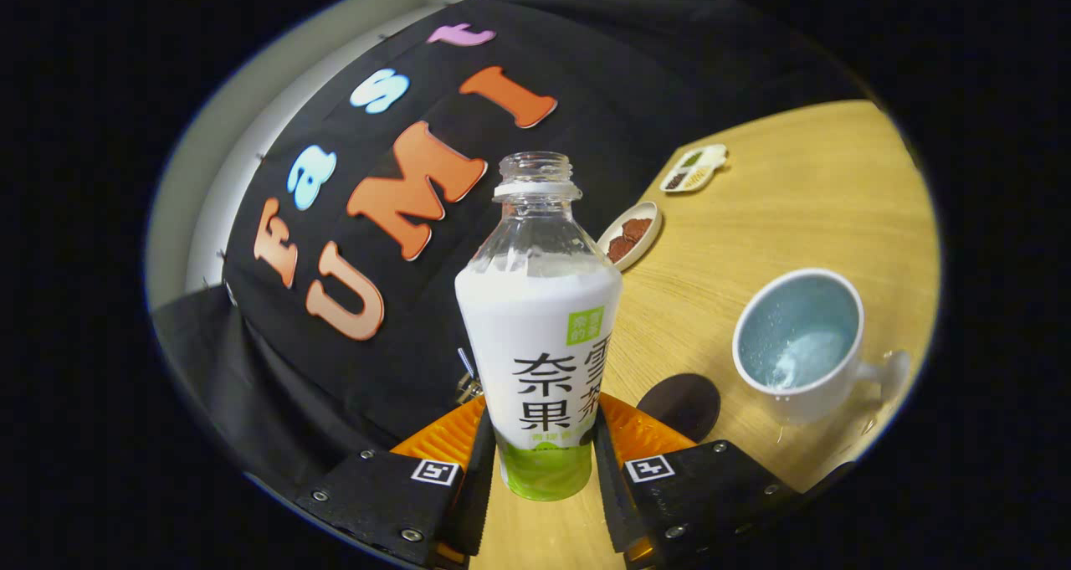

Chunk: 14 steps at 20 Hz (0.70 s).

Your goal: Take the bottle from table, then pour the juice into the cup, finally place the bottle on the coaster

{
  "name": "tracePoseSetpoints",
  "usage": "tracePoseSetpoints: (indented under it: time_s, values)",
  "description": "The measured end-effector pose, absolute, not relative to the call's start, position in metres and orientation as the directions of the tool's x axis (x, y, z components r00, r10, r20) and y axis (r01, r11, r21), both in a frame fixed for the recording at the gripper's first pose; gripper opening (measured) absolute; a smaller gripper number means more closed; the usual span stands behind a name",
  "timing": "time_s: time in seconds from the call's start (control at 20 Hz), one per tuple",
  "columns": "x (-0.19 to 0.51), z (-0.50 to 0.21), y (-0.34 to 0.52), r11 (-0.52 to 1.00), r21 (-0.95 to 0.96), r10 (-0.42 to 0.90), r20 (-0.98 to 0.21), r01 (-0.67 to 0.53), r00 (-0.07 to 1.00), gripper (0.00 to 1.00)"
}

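Clear plastic, uncapped, with a white and green label: the bottle (540, 336) stands between the fingers of the claw (542, 461), which is clenched on its lower body, one finger pressed against each side. The bottle looks upright relative to the claw, though the whole scene tilts, so it may be lifted off the bench (795, 210); I cannot tell whether its base touches the wood. Just beyond the right finger lies the dark round coaster (679, 404), flat on the bench. Further right sits the white cup (803, 344), handle turned away from the claw, with what seems to be a little liquid and bubbles in its blue interior. Well beyond, near the booth wall, are a small dish of brown pieces (632, 233) and a divided snack tray (694, 168).

The risks, as I judge them: the grip is low on a tall, open bottle, so a quick swing toward the cup could slosh liquid out of the neck or let the bottle pivot in the fingers. A hard squeeze could dent the thin wall. Setting down off-centre on the coaster could tip it.
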State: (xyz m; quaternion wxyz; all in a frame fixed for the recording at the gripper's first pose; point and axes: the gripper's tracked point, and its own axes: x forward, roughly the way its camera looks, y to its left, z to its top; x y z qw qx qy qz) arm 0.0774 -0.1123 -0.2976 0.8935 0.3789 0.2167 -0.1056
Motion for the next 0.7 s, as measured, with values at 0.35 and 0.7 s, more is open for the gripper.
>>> tracePoseSetpoints:
  time_s: [0.35, 0.7]
  values:
    - [0.096, -0.283, -0.134, 0.944, 0.226, -0.138, -0.394, 0.242, 0.909, 0.57]
    - [0.118, -0.290, -0.128, 0.976, -0.115, -0.217, -0.383, 0.186, 0.898, 0.58]
